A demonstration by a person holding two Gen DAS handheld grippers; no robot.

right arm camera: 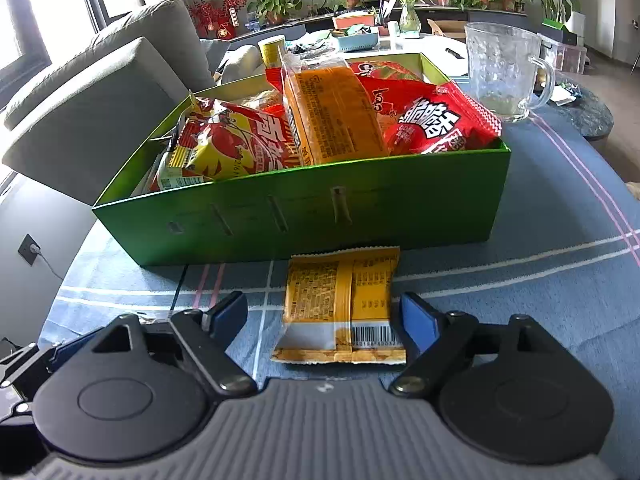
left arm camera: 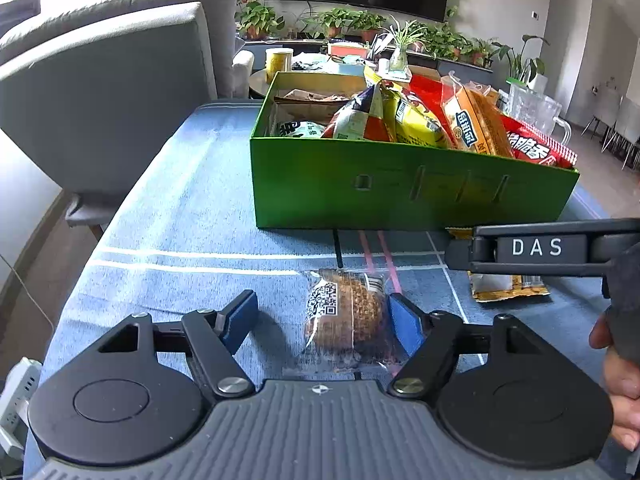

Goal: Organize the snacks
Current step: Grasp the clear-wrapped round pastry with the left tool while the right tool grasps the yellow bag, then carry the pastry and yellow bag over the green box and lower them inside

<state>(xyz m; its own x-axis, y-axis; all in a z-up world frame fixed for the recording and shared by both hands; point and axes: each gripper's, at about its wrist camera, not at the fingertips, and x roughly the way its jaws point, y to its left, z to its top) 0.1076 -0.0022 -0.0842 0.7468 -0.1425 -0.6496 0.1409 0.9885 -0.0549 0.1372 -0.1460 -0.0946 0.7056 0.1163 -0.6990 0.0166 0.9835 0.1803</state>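
A brown cake in a clear wrapper (left arm camera: 344, 316) lies on the blue tablecloth (left arm camera: 168, 264). It sits between the fingers of my left gripper (left arm camera: 322, 304), close to the right pad; the left pad stands well apart, so the gripper is open. A yellow snack packet (right arm camera: 340, 304) lies flat in front of the green box (right arm camera: 304, 216). It rests between the spread fingers of my right gripper (right arm camera: 322, 302), nearer the right one, and is not pinched. Several snack bags fill the green box (left arm camera: 400, 192). The same yellow snack packet (left arm camera: 504, 288) shows under the right gripper's black side bar (left arm camera: 536, 248).
A glass pitcher (right arm camera: 500, 68) stands behind the box's right corner. A grey sofa (left arm camera: 100, 100) borders the table on the left, and a power strip (left arm camera: 16, 392) lies below its edge. A hand (left arm camera: 620, 380) holds the right tool. A cluttered table with plants (right arm camera: 360, 36) is beyond.
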